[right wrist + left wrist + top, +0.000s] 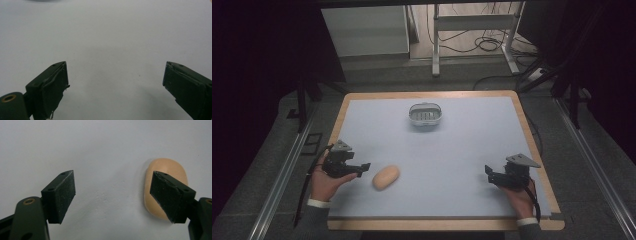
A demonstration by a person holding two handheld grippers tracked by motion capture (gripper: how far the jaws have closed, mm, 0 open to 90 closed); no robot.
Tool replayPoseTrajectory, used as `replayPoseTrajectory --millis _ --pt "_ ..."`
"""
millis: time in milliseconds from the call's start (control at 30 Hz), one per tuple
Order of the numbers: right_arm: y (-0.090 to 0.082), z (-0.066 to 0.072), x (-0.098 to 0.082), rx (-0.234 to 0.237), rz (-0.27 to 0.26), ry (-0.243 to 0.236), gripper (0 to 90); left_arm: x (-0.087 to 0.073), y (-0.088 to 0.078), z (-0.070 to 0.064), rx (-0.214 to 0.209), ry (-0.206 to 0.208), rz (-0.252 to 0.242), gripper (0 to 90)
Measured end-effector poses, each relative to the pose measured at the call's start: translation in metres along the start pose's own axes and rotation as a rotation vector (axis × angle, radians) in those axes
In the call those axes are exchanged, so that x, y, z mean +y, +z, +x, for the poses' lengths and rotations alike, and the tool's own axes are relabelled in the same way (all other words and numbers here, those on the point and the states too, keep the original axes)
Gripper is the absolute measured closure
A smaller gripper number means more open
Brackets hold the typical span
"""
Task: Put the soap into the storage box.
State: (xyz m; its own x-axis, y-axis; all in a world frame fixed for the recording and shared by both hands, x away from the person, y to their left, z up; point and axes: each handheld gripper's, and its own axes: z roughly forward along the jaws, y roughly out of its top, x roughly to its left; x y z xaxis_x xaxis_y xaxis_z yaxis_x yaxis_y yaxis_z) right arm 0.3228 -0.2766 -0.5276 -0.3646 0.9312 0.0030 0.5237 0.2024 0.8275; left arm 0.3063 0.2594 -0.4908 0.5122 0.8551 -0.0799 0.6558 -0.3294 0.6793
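While both hands rest low on the tabletop [462,150], we see the left gripper [362,167] spread wide just beside the potato [386,177]; right gripper [488,171] gapes over bare surface, basket [425,114] far back.

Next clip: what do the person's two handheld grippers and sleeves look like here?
Both are black two-jaw tools. The left gripper and right gripper each carry a grey three-cornered plate on top, and a dark cable trails from each. Up close, the jaws end in flat black wedge-shaped pads with small screw holes, on arms with a brass-coloured pivot bushing. The person wears dark sleeves with white cuffs.
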Motion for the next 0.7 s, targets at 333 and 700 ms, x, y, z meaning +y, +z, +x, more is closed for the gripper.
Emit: replayPoseTrajectory --millis 333,700 --pt "0.0 0.0 0.0 -0.008 0.006 0.003 7.7 0.009 -0.001 -0.005 -0.009 0.042 0.034 21.3" --pt "0.0 -0.003 0.0 0.004 0.007 0.031 7.6 0.021 0.006 -0.024 -0.041 0.103 0.092 21.6"
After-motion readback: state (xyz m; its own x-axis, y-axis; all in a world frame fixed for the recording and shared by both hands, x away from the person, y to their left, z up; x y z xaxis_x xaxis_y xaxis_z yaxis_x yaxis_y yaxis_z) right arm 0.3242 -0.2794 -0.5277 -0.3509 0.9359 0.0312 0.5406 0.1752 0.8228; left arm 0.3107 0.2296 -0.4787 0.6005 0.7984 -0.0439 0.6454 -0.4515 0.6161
